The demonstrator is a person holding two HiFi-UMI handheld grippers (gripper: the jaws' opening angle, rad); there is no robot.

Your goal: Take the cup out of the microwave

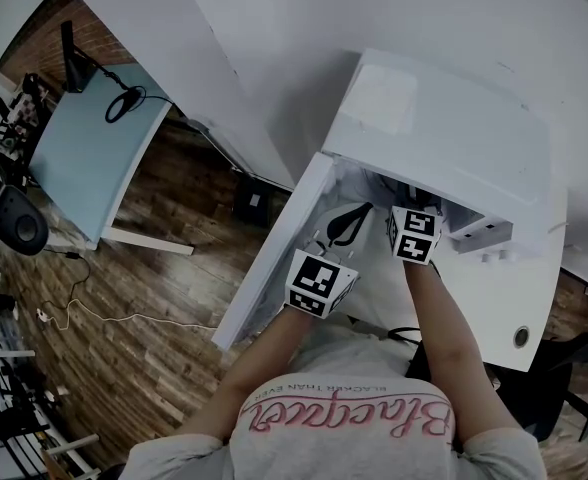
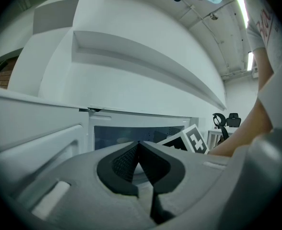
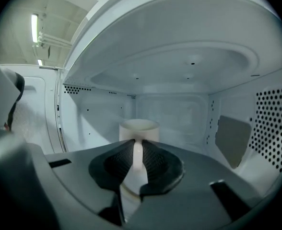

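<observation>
The white microwave stands with its door swung open to the left. In the right gripper view a white cup stands upright in the middle of the cavity, its handle turned toward me. My right gripper reaches into the cavity and its jaws are shut on that handle. In the head view only its marker cube shows at the opening; the cup is hidden there. My left gripper hangs shut and empty just outside, by the open door, with its jaws pointing at the microwave's front.
A light blue table stands to the left on the wooden floor, with black gear and cables beyond it. A small black box sits on the floor near the door. White shelving rises above the microwave in the left gripper view.
</observation>
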